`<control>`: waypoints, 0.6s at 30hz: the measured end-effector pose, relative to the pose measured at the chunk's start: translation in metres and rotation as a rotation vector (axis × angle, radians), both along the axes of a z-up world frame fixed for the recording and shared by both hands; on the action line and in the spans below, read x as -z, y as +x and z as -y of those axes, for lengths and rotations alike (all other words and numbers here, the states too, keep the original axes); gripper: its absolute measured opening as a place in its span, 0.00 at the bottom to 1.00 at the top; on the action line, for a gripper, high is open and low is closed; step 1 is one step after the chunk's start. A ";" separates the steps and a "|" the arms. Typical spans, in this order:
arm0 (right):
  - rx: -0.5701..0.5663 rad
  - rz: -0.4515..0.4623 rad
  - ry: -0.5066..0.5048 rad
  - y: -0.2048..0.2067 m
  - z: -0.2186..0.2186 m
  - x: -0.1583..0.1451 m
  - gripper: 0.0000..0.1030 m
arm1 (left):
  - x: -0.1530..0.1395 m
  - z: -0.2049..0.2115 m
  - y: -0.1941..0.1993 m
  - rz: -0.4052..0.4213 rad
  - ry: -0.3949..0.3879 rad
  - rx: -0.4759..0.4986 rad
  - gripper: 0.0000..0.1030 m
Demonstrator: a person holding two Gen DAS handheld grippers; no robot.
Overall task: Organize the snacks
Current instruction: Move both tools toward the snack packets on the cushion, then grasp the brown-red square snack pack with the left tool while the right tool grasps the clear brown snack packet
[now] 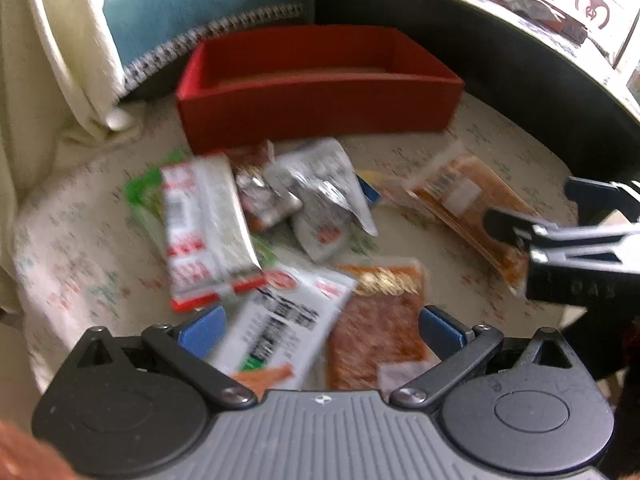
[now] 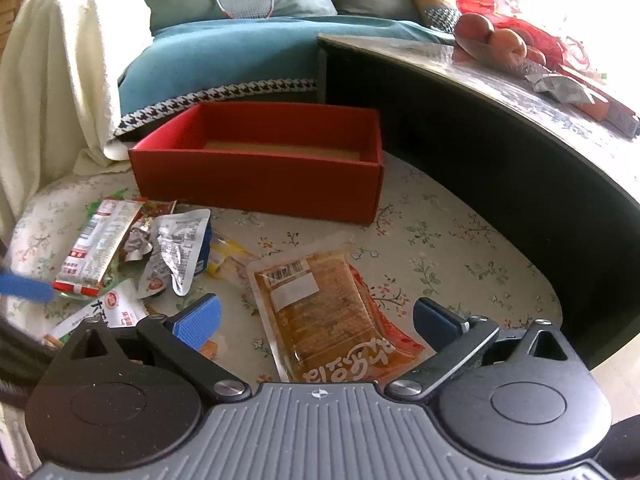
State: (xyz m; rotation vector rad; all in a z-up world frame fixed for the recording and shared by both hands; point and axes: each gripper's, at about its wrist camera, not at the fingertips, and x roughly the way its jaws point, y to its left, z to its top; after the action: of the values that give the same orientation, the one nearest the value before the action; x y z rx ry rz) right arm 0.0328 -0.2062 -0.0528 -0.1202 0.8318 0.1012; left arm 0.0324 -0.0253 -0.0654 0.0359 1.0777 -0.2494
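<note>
Jaws of both grippers stand spread, holding nothing; right gripper (image 2: pixel 316 322) straddles the orange pouch (image 2: pixel 320 312), whose long axis runs fore-and-aft between the pads — the nearer arm for it; left gripper (image 1: pixel 320 326) hovers over a white packet (image 1: pixel 280 320) and a red pouch (image 1: pixel 376 336), blurred; box (image 2: pixel 256 184) lies beyond, apparently empty; all on a floral cloth (image 2: pixel 460 248), dark table (image 2: pixel 480 140) right, sofa (image 2: pixel 224 60) behind.

We held our left gripper (image 1: pixel 320 330) low with jaws spread wide; our right gripper (image 2: pixel 316 320) hovered alongside, its jaws equally wide, gripping nothing.
</note>
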 end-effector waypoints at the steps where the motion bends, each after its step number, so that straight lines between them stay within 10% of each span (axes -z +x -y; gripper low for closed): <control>1: 0.001 -0.001 0.009 0.000 0.001 -0.001 1.00 | 0.002 0.004 -0.001 -0.007 -0.001 0.009 0.95; 18: 0.017 -0.007 0.063 0.003 0.012 -0.002 1.00 | 0.023 0.047 -0.003 -0.041 0.111 0.079 0.90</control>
State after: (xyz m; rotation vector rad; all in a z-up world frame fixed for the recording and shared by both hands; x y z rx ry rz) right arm 0.0354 -0.2184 -0.0504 -0.0538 0.8359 0.1111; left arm 0.0290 -0.0719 -0.0881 0.1736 1.1315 -0.2623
